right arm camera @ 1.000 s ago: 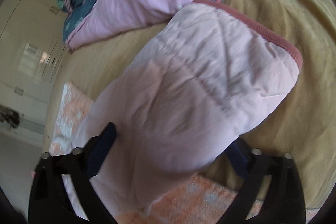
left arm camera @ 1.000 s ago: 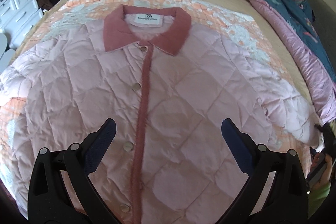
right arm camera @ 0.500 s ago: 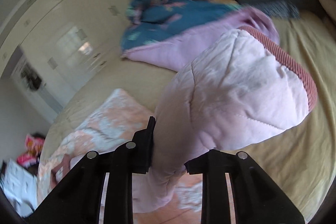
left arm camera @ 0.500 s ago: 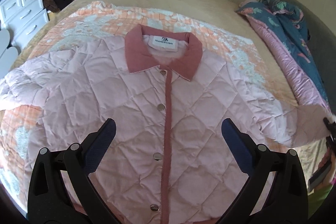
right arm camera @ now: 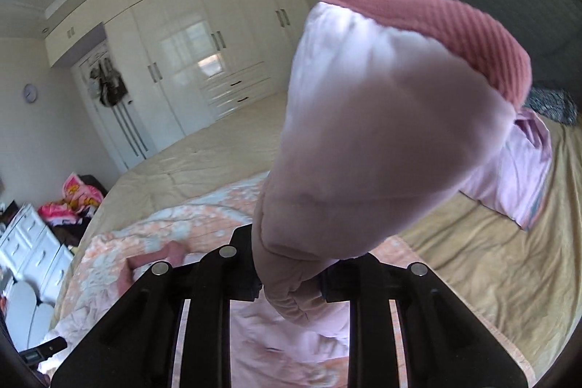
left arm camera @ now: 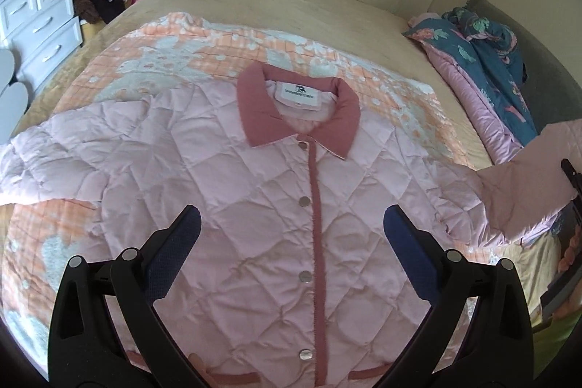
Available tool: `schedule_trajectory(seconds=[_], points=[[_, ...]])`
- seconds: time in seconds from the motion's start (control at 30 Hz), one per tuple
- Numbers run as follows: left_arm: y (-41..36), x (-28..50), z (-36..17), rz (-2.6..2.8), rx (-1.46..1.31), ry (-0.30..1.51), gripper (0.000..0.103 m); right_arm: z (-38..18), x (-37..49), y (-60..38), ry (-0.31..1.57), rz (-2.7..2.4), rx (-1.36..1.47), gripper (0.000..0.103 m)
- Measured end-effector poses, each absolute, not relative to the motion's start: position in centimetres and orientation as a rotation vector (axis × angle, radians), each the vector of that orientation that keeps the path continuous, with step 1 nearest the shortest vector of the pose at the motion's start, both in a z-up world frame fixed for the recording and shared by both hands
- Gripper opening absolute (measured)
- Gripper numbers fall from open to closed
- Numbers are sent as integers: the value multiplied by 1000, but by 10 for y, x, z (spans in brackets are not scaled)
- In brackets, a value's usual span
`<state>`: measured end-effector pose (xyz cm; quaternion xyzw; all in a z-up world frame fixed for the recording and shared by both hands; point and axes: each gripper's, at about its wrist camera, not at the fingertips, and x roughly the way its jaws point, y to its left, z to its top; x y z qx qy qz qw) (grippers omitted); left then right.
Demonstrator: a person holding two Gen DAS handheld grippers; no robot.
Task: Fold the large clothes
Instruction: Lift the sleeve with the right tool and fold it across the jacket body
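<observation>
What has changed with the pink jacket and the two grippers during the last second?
The right gripper closed on the jacket sleeve and lifted it off the bed, cuff upward. The left gripper drew back, open and empty. The jacket body stayed flat and buttoned on the blanket.

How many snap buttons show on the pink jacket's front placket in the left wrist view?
4 snaps on the jacket: one under the collar, one mid-chest, one lower, one near the hem. Others may be hidden.
</observation>
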<state>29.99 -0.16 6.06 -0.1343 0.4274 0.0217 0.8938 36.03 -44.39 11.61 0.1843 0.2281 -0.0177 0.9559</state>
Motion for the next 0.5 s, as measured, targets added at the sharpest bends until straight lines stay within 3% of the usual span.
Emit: schedule_trajectory(seconds=[0.5], points=[[71,289,76,90,-358,844,94,155,376,-326,450,121,229,21]])
